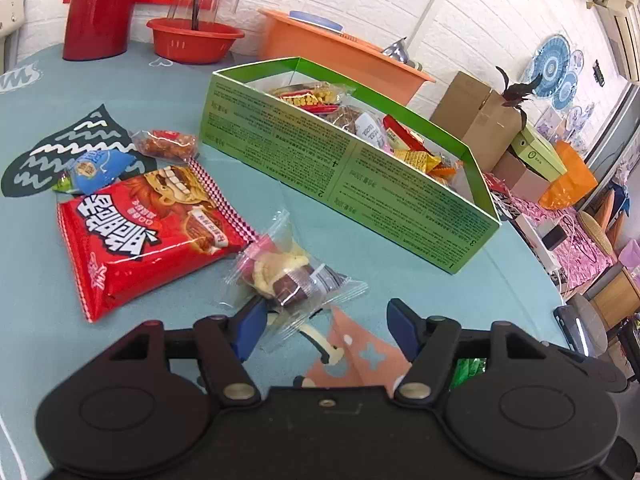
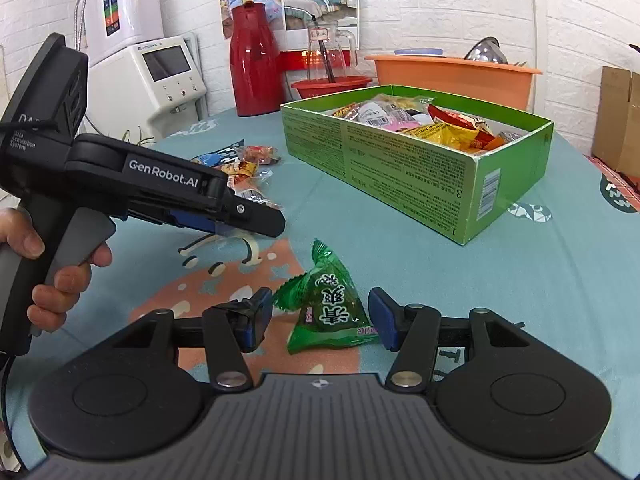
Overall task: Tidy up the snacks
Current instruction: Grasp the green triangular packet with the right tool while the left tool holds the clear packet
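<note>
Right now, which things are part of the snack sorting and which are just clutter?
Job: green box, green packet between the right gripper jaws, clear packet by the left gripper, red bag.
Clutter: red jug, orange basin, glass pitcher.

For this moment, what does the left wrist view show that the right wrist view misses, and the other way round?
Only the left wrist view shows the big red snack bag, the clear packet by the open left gripper and a stack of cardboard boxes.

Only the right wrist view shows the white machine with a screen, the hand holding the left gripper, and the whole green packet lying untouched between the open right gripper pads.

Both show the green box of snacks, red jug, red bowl and orange basin.
</note>
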### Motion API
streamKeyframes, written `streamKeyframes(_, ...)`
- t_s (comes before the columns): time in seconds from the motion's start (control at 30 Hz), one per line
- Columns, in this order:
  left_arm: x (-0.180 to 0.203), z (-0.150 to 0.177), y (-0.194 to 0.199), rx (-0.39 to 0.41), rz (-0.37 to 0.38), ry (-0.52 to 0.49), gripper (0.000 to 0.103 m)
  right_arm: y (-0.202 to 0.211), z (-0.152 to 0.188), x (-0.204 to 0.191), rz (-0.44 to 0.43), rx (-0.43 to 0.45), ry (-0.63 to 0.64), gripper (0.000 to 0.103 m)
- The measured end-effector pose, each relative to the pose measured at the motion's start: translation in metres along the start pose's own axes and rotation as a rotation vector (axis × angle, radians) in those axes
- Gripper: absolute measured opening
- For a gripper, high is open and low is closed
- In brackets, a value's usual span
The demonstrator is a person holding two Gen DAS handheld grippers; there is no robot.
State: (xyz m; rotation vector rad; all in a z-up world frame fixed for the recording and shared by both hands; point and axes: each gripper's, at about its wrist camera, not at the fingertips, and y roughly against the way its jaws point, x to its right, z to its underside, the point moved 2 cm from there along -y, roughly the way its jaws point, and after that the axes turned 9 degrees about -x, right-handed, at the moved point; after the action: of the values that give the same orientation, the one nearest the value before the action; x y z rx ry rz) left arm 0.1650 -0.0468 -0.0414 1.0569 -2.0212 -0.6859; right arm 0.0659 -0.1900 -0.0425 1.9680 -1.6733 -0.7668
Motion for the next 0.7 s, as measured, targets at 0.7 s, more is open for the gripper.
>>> streamKeyframes(0.7, -0.023, -0.017, -0.002, 0.049, 0.062, 0.308, 0.094, 0.003, 0.002, 0.002, -0.015, 0.002, -0.009, 0.080)
